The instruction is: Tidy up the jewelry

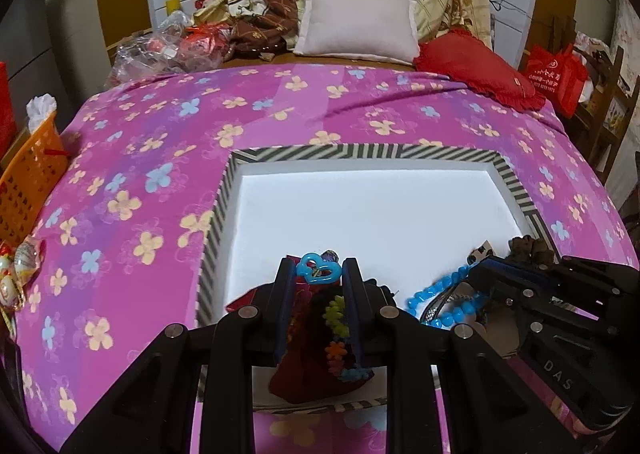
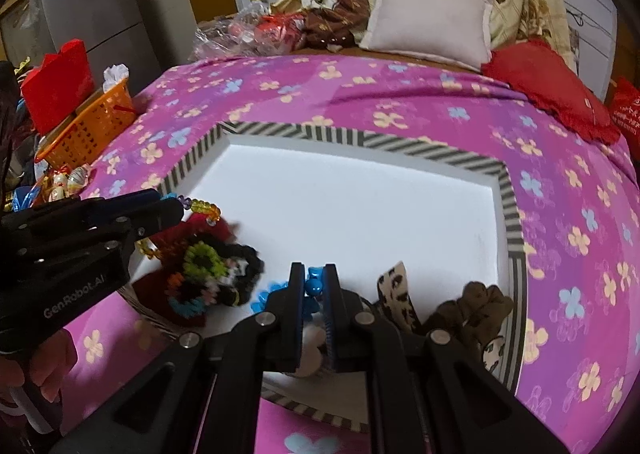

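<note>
Left gripper pinching heart charm; right gripper pinching blue beads; tray floor lying directly beneath both.

A white tray with a black-and-white striped rim lies on the bed and holds the jewelry along its near edge. A blue heart-shaped ring is pinched above dark red crocheted pieces with coloured flowers. To the right lie a blue bead bracelet, a leopard-print band and a brown scrunchie.
</note>
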`<action>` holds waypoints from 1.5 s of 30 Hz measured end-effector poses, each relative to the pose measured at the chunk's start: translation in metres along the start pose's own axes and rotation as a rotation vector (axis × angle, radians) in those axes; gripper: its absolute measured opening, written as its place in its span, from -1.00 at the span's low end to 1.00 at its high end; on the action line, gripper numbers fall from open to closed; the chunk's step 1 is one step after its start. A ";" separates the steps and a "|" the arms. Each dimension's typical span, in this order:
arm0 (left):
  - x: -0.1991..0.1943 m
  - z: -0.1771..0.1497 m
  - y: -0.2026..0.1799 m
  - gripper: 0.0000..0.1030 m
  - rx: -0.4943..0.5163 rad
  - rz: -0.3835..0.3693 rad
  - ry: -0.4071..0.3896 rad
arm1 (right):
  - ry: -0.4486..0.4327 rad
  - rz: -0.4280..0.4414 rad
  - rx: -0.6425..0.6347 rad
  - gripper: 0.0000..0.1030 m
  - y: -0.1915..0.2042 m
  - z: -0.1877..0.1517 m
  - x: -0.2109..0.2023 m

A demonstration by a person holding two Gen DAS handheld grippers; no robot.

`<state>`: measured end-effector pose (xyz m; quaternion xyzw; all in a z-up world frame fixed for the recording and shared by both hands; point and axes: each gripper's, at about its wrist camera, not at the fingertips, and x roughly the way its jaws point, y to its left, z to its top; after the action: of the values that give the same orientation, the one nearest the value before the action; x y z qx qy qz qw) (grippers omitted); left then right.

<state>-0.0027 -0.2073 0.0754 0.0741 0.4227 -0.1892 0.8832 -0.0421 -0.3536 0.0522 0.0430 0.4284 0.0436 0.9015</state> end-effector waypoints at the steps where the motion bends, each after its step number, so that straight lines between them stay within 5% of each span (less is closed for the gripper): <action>1: 0.001 -0.001 -0.001 -0.90 0.001 -0.001 0.003 | 0.004 -0.002 0.003 -0.83 -0.002 -0.002 0.002; 18: 0.026 -0.015 -0.011 -0.90 0.015 0.013 0.046 | 0.061 -0.029 0.025 -0.82 -0.013 -0.021 0.020; 26: 0.017 -0.019 -0.014 -0.89 0.031 0.072 0.004 | 0.042 -0.043 0.047 -0.18 -0.012 -0.022 0.005; 32: -0.001 -0.022 -0.005 -0.77 -0.010 0.047 -0.005 | -0.014 -0.076 0.025 0.18 -0.004 -0.026 -0.025; 37: -0.028 -0.031 -0.006 -0.76 0.023 0.122 -0.057 | -0.072 -0.090 0.026 0.35 0.002 -0.035 -0.053; 45: -0.066 -0.055 -0.002 -0.76 0.006 0.122 -0.092 | -0.151 -0.102 0.051 0.50 0.014 -0.054 -0.090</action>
<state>-0.0807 -0.1747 0.0916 0.0936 0.3758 -0.1397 0.9113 -0.1410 -0.3479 0.0885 0.0471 0.3618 -0.0165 0.9309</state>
